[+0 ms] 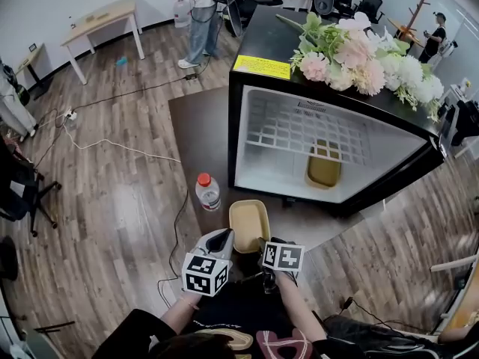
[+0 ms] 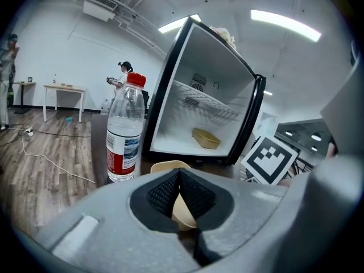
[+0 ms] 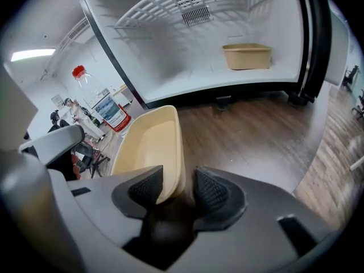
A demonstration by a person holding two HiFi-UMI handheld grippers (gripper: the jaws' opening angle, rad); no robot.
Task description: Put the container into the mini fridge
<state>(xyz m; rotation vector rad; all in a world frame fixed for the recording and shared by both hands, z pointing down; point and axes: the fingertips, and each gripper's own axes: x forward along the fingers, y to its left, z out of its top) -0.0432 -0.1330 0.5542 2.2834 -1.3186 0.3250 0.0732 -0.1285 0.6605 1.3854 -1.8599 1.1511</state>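
My left gripper (image 2: 180, 182) pinches the near rim of the tan container (image 1: 248, 223). My right gripper (image 3: 173, 191) is spread a little, with the container's side wall in between. The container sits on the table (image 1: 200, 126) in front of the open mini fridge (image 1: 258, 40). A water bottle (image 1: 207, 191) stands just beside it. Another tan tub (image 1: 323, 167) lies inside the fridge.

**Container at your jaws, fridge straight beyond**

The container (image 1: 249, 225) lies on the table (image 1: 198, 118) directly ahead of you. Its near left corner sits between the jaws of your left gripper (image 2: 179, 178). Its right wall stands between the jaws of your right gripper (image 3: 173, 185), one pad inside and one outside. Ahead and left of your left jaws, just beside the container, the water bottle (image 1: 208, 191) stands upright. Beyond the container, ahead of both jaws, the mini fridge (image 1: 258, 36) stands on the same table with its mouth toward you. Inside, below the wire shelf (image 1: 299, 129), a second container (image 1: 323, 164) lies on the floor, right of centre. The flowers (image 1: 359, 54) lie on top of the fridge.
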